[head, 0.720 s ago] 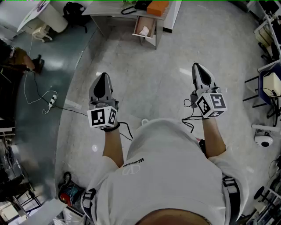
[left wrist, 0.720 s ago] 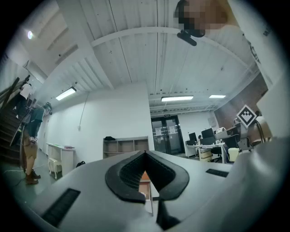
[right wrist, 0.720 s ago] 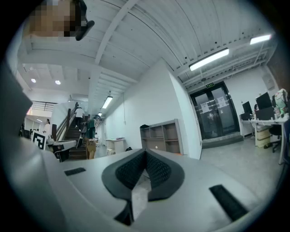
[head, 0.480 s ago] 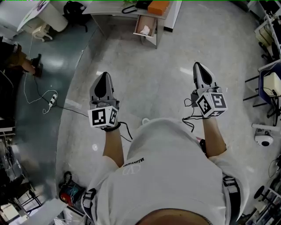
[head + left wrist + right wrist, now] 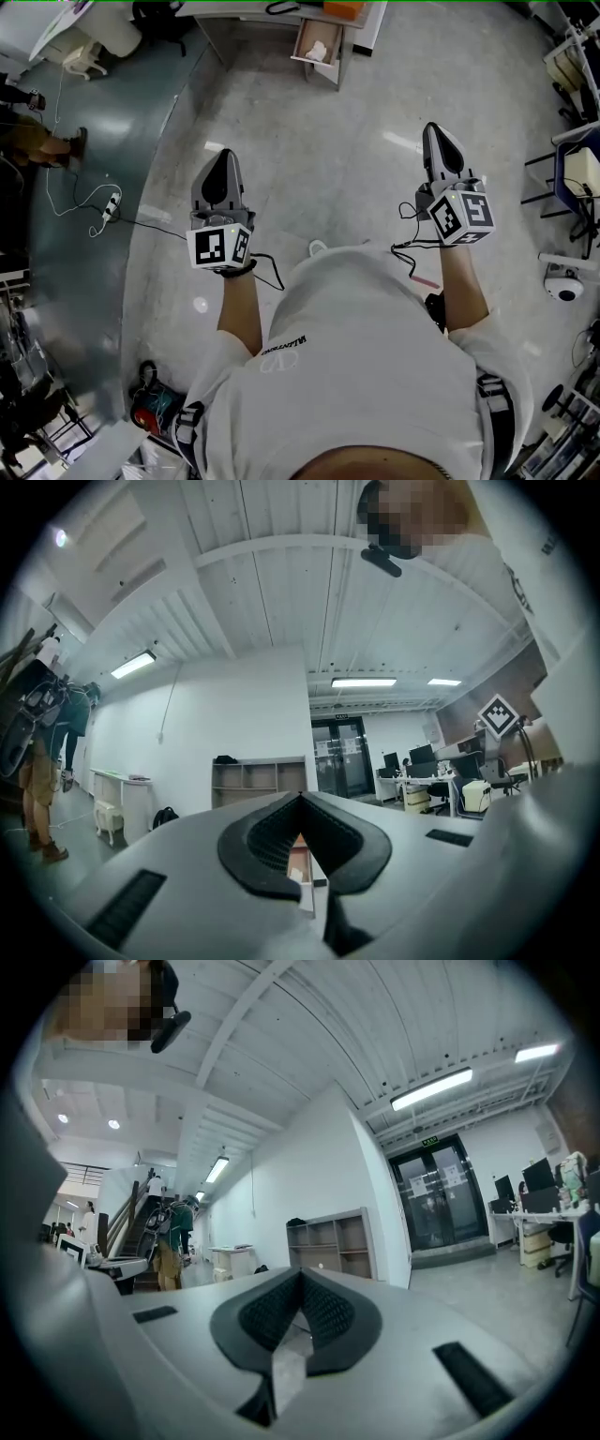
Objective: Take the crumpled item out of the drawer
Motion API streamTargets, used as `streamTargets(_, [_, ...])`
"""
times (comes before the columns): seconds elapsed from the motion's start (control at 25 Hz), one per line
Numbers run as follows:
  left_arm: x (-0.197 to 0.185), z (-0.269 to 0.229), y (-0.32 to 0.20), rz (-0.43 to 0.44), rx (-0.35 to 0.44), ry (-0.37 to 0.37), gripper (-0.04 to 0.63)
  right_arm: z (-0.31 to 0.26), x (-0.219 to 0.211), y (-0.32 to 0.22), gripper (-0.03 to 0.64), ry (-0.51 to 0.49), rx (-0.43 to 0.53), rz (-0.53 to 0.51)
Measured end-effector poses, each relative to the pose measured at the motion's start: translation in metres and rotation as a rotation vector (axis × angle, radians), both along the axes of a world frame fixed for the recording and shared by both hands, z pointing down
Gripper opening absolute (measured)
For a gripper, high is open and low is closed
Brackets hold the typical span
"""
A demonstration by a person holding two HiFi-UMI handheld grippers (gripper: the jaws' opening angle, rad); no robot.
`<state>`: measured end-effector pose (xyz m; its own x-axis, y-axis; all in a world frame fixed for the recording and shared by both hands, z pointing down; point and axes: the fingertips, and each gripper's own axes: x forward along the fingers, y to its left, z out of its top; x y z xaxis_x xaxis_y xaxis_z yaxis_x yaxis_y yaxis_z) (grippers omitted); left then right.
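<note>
Across the floor, at the top of the head view, a small drawer (image 5: pixel 330 58) hangs open under a desk, with a white crumpled item (image 5: pixel 317 50) lying in it. Both grippers are held out in front of me above the bare floor, well short of the drawer. My left gripper (image 5: pixel 225 155) is shut with nothing in it. In the left gripper view its jaws (image 5: pixel 301 799) meet, and the drawer (image 5: pixel 300 857) shows in the small gap below them. My right gripper (image 5: pixel 432 128) is also shut and empty, and in the right gripper view its pads (image 5: pixel 323 1312) are closed together.
An orange box (image 5: pixel 340 9) lies on the desk above the drawer. A cable and power strip (image 5: pixel 111 208) run over the floor at the left, near a person (image 5: pixel 37 142). Chairs (image 5: pixel 574 176) and a small white device (image 5: pixel 562 289) stand at the right.
The drawer has slid upward and slightly right in the head view. The right gripper has drifted a little to the right. The person at the left has shifted position.
</note>
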<state>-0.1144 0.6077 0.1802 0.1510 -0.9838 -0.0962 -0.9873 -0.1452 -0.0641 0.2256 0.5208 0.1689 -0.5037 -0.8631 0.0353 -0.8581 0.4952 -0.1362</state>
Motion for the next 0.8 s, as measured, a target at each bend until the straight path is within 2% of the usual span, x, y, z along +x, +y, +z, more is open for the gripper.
streamTargets(0.32, [-0.028, 0.022, 0.003, 0.017, -0.043, 0.014, 0.0, 0.006, -0.029, 0.002, 0.002, 0.031, -0.011, 0.01])
streamTargets(0.6, [-0.017, 0.034, -0.015, 0.055, -0.054, 0.029, 0.0, 0.015, -0.034, -0.016, 0.002, 0.032, -0.019, 0.016])
streamTargets(0.8, [-0.014, 0.029, -0.045, 0.054, -0.06, 0.016, 0.0, 0.016, -0.036, -0.051, 0.002, 0.021, -0.024, 0.011])
